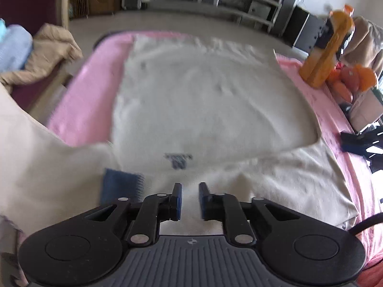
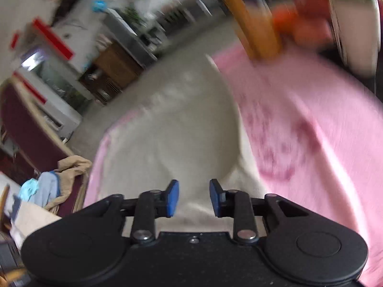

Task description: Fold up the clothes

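Observation:
A cream shirt lies spread on a pink cover, its dark logo near me and a blue patch at the left of the near edge. My left gripper hangs over that near edge. Its blue pads are almost together, and cream cloth fills the narrow gap. In the right wrist view the same shirt runs away from me beside the pink cover. My right gripper stands open above the shirt's near part, and its pads press on nothing. Both views are blurred.
An orange toy and orange-red things sit at the far right edge of the cover. A black object lies off the right side. Tan and blue clothes are heaped on a chair at the left, the same heap showing at lower left.

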